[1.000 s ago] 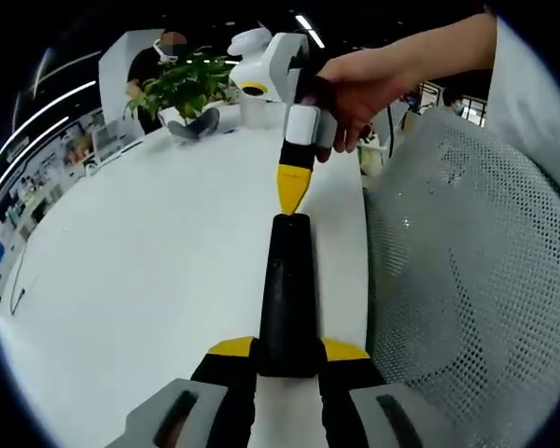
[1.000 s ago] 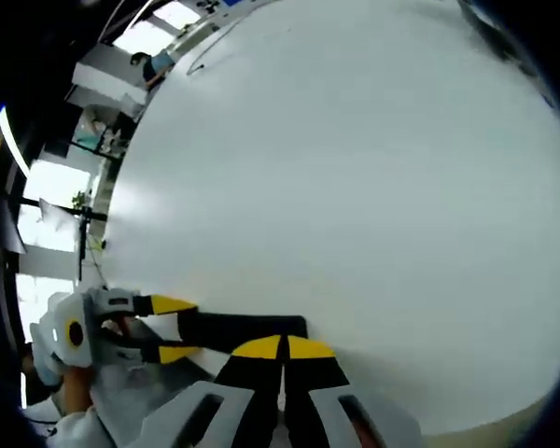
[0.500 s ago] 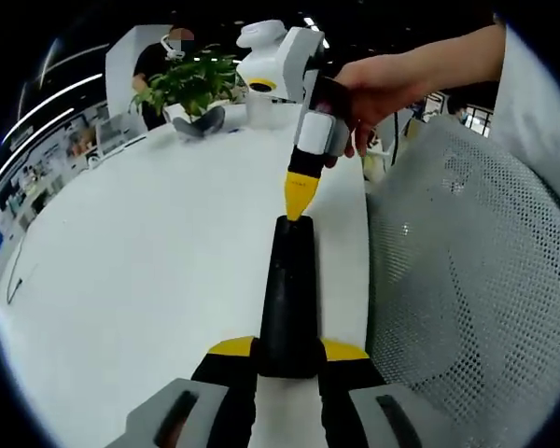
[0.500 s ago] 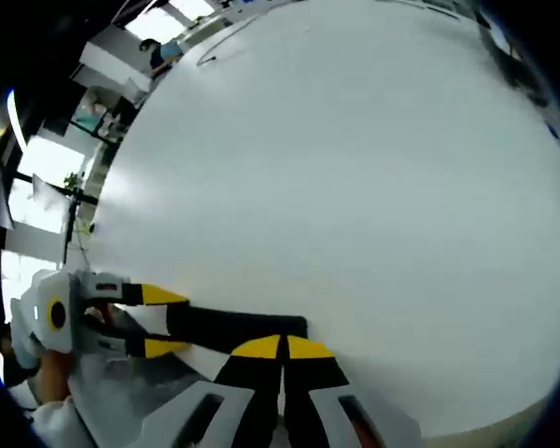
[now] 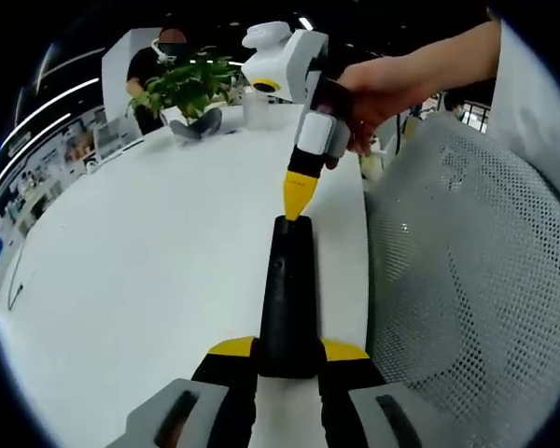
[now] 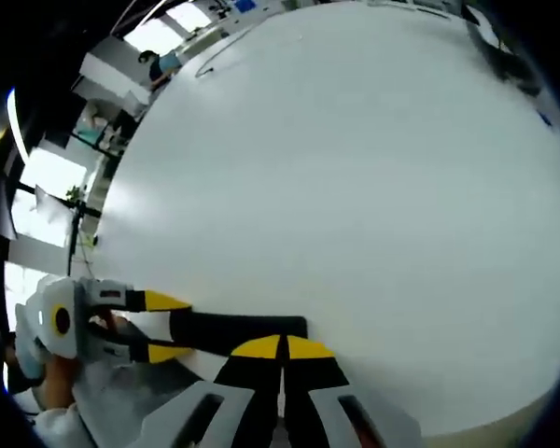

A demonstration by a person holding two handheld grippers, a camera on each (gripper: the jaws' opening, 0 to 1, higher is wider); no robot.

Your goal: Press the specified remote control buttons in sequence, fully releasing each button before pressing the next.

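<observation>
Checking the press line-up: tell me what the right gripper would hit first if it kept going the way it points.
Probably the far end of the black remote: the shut right gripper points at it, tip apparently just above, though depth is unclear.

Left yellow-tipped black gripper [image 5: 288, 353] clamped on a black slim bar, jaws closed around its near end. Right yellow-tipped white gripper [image 5: 297, 207] held by a bare hand [image 5: 373, 89], jaws together, tip pointing down at the bar's far end.

right tool [image 6: 282, 347] closed | remote [image 6: 233, 329] below | left tool [image 6: 159, 327] grips remote
</observation>
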